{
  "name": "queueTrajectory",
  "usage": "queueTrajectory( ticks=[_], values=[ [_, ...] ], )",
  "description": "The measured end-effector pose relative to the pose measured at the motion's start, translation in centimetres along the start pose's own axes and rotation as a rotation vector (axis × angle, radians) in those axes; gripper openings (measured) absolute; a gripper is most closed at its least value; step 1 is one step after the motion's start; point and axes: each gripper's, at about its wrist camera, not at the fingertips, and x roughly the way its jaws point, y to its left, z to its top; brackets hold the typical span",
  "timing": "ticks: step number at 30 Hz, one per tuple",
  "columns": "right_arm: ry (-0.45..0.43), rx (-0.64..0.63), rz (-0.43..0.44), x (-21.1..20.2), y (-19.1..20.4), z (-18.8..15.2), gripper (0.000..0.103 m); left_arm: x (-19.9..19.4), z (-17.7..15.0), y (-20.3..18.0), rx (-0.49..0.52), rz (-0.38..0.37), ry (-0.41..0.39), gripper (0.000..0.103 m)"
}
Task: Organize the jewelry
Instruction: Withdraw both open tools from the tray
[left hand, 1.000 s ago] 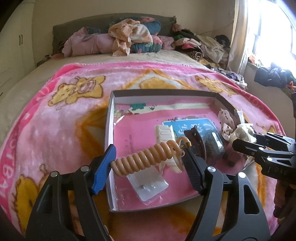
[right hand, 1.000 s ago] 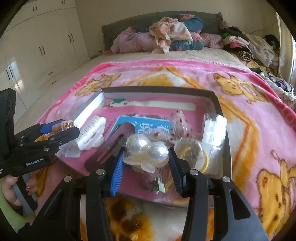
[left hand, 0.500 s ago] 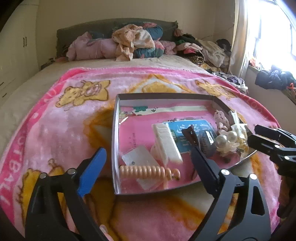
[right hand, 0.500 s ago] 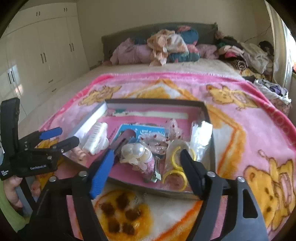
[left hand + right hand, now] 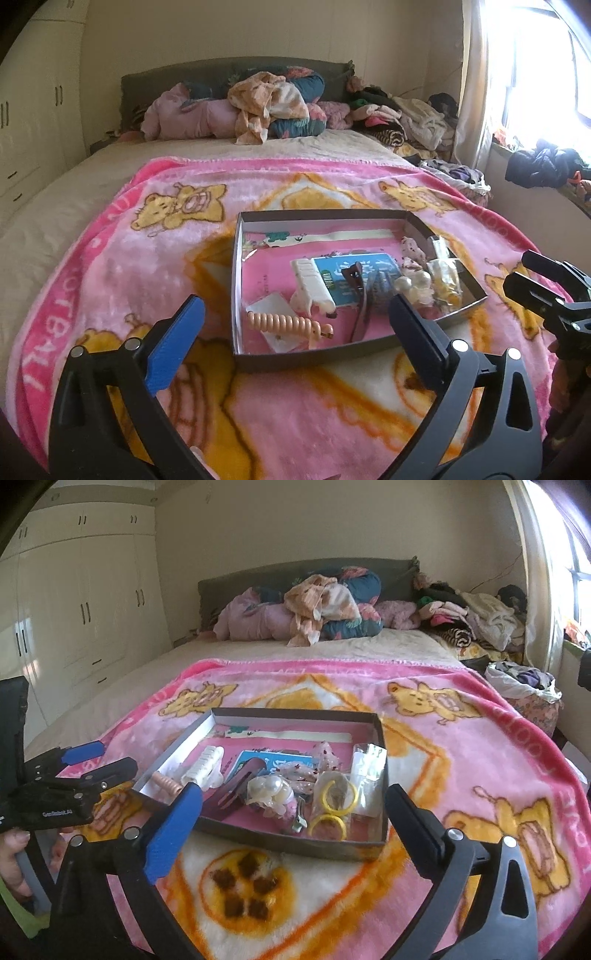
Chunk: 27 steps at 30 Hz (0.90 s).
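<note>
We see the left gripper [image 5: 295, 343] with jaws spread wide and opening, nothing between them; they hang over the blanket just short of the box's near wall. The right gripper [image 5: 293, 829] is the same: jaws wide and opening, empty, just in front of the box.

In the left wrist view the shallow grey box [image 5: 236, 280] sits at 12 o'clock from the jaws, on the pink bear blanket [image 5: 122, 266] spread over the bed [image 5: 66, 184]. Inside the box, the peach spiral hair tie [image 5: 284, 323] lies near the front wall at 11 o'clock. A white claw clip [image 5: 310, 284] lies just behind it, and a dark brown clip [image 5: 360, 295] to its right. The pearl hair piece [image 5: 410, 286] is at 1 o'clock, near the right wall.

In the right wrist view the pearl hair piece [image 5: 269, 790] lies mid-box at 12 o'clock, yellow rings [image 5: 328, 812] at 1 o'clock beside it, a clear packet [image 5: 367, 771] against the right wall. A hand [image 5: 14, 864] grips the left gripper's handle at 9 o'clock.

Piled clothes [image 5: 273, 107] lie at the headboard, white wardrobes [image 5: 81, 602] on the left.
</note>
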Motion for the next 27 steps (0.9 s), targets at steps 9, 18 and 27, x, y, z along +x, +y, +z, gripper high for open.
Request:
queueTrajectory(
  ticks=[9, 18, 27],
  values=[
    [-0.046, 0.008, -0.014, -3.1, 0.0, -1.4, 0.096, -2.4, -1.1, -0.9, 0.004, 0.009, -0.017, 0.091],
    [-0.093, 0.0, -0.027, -5.5, 0.7, -3.2, 0.096, -4.4, -2.7, -2.0, 0.006, 0.012, -0.051, 0.091],
    [-0.155, -0.009, -0.056, -7.2, 1.0, -6.0, 0.097, -5.8, -4.6, -2.4, -0.007, 0.029, -0.1, 0.091]
  ],
)
